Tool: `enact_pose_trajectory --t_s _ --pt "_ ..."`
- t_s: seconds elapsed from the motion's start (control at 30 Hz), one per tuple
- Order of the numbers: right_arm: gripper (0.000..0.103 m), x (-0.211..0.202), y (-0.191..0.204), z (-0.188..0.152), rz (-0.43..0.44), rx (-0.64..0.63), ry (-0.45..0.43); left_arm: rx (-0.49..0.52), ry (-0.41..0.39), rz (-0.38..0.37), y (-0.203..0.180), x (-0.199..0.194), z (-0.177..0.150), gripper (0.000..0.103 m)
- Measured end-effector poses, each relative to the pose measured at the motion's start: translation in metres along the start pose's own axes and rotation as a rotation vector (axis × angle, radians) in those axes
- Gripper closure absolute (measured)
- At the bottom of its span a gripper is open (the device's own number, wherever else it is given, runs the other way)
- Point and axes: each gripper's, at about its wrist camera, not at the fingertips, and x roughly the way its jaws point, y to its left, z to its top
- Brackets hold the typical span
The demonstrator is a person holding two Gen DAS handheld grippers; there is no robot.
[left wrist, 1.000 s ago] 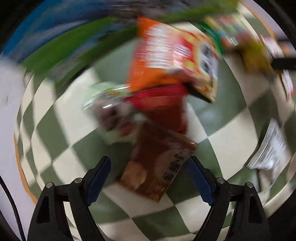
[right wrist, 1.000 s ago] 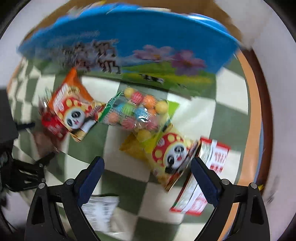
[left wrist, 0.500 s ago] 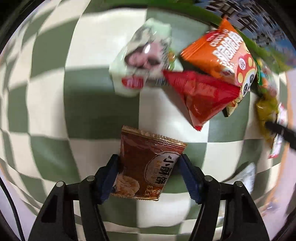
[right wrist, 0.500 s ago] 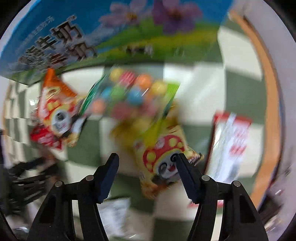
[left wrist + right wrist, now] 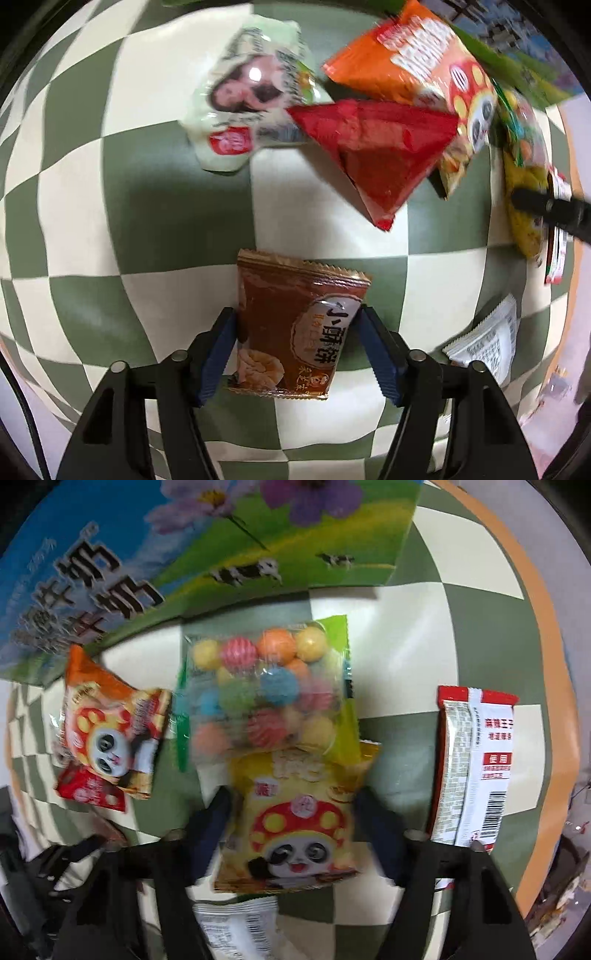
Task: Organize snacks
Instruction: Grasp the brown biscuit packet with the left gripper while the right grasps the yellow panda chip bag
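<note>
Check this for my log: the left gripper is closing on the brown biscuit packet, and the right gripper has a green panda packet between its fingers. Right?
Not quite. The packet between the right gripper's fingers is yellow, not green, as the right wrist view shows; the green-edged bag of coloured balls lies just beyond it. The left gripper does have the brown biscuit packet between its fingers.

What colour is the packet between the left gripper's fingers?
Reddish brown with gold crimped edges; the biscuit packet shows best in the left wrist view.
</note>
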Motion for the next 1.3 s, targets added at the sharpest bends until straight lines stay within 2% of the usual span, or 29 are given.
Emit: enact_pose_trajectory --t_s 0.07,0.2,0.3,0.37,0.5,0.6,0.67,0.73,0.83,1.03,1.3 --pt "0.042 -0.003 -0.001 -0.009 -0.007 -0.014 -0.009 -0.044 -0.017 -0.015 0.000 -0.008 0.004 0.044" --pt "0.045 -0.007 -0.005 -0.037 -0.001 -0.037 0.028 -0.135 -0.035 -0.069 0.011 -0.011 0.003 0.047" --pt "0.045 -0.005 -0.003 -0.053 0.002 -0.070 0.070 -0.080 0.001 -0.091 0.011 -0.005 0.002 0.042" --pt "0.036 -0.003 -0.007 -0.056 0.026 -0.047 0.089 -0.033 0.022 -0.088 0.009 0.001 0.005 0.036" --pt "0.032 0.005 -0.014 -0.060 0.034 -0.003 0.075 0.029 0.030 -0.033 -0.006 0.008 0.004 0.036" --pt "0.032 0.016 -0.015 -0.052 0.043 0.021 0.060 0.017 0.011 -0.013 -0.014 0.007 0.000 0.038" --pt "0.033 0.016 -0.017 -0.045 0.038 0.023 0.041 0.002 -0.009 0.001 -0.020 0.004 -0.005 0.048" --pt "0.036 0.014 -0.022 -0.041 0.027 0.021 0.028 -0.012 -0.018 0.001 -0.019 0.001 -0.007 0.048" --pt "0.039 0.027 -0.011 -0.050 0.001 -0.009 0.007 -0.013 -0.023 0.006 -0.023 -0.006 0.011 0.048" --pt "0.040 0.003 0.013 -0.072 -0.006 -0.014 0.006 -0.014 -0.030 0.014 -0.007 -0.011 0.010 0.049" --pt "0.040 0.013 0.009 -0.064 -0.007 -0.015 0.009 -0.015 -0.034 0.018 -0.006 -0.012 0.009 0.049"
